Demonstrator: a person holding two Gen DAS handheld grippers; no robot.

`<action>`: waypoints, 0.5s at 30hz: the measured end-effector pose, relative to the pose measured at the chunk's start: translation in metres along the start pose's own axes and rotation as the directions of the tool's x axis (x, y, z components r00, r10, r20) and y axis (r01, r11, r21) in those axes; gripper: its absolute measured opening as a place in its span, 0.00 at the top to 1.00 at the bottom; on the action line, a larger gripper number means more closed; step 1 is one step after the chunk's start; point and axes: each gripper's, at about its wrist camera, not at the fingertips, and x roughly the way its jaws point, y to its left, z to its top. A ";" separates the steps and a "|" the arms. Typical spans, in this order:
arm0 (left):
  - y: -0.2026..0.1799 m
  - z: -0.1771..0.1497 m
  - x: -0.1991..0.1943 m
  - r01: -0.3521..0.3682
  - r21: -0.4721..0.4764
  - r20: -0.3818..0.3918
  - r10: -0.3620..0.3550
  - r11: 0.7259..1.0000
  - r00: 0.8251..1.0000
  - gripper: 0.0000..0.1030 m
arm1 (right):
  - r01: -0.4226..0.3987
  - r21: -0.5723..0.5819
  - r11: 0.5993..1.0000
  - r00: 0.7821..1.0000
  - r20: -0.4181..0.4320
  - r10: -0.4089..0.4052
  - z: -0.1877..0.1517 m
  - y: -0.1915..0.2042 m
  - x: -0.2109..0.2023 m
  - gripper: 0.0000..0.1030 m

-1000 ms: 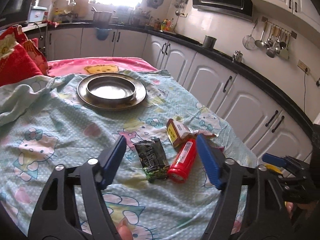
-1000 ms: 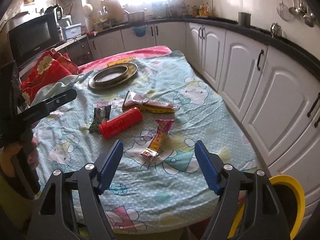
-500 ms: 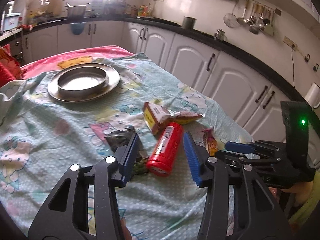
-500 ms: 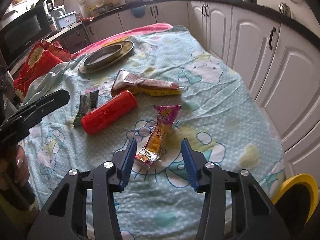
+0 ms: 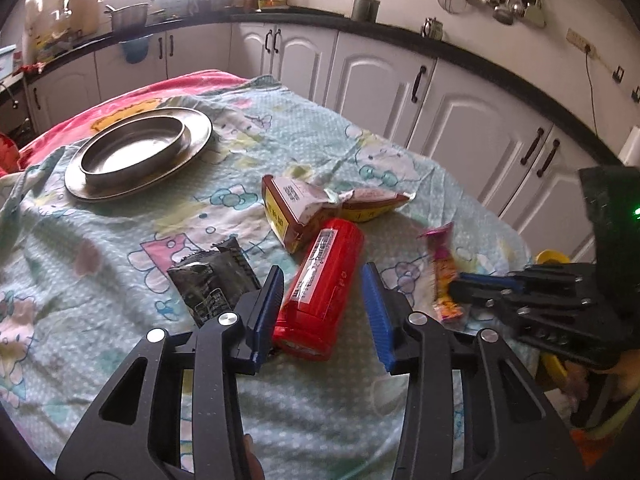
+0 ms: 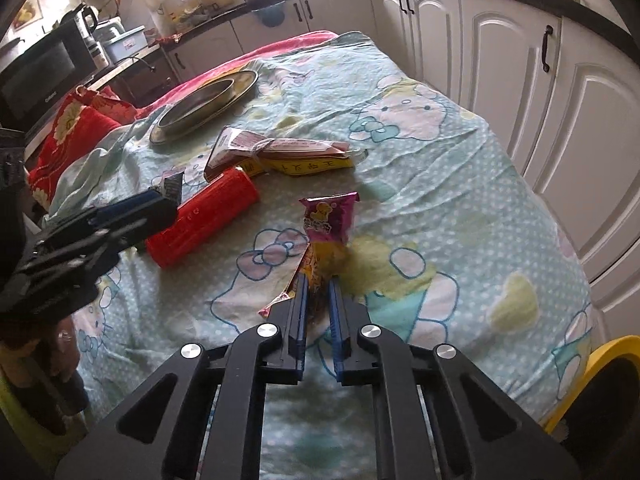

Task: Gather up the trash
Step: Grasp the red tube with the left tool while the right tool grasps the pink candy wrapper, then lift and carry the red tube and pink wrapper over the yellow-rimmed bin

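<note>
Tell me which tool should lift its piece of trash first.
Right. The right tool is already pinched on the pink and yellow snack wrapper, so it can probably lift at once. The left tool is open, its fingers astride the red can but not closed on it.

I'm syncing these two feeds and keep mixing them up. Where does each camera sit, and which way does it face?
Left wrist: on the left gripper, facing across the table; its blue fingers flank the red cylindrical can; the right gripper shows alongside.
Right wrist: on the right gripper, facing along the table, fingers nearly closed on the pink-and-yellow snack wrapper; the left gripper shows alongside.
Shared: can, wrapper, round metal plate, brown-and-yellow packet.
</note>
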 end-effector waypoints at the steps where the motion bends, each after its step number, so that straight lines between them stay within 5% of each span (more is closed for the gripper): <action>1: -0.001 0.000 0.002 -0.003 0.007 -0.005 0.003 1.000 1.000 0.68 | 0.000 0.005 1.000 1.000 0.001 0.000 -0.001 -0.002 -0.001 0.91; 15: -0.011 -0.005 0.019 -0.038 0.052 -0.063 0.041 0.998 0.997 0.73 | -0.002 0.049 0.999 0.999 0.038 0.000 -0.005 -0.014 -0.024 0.92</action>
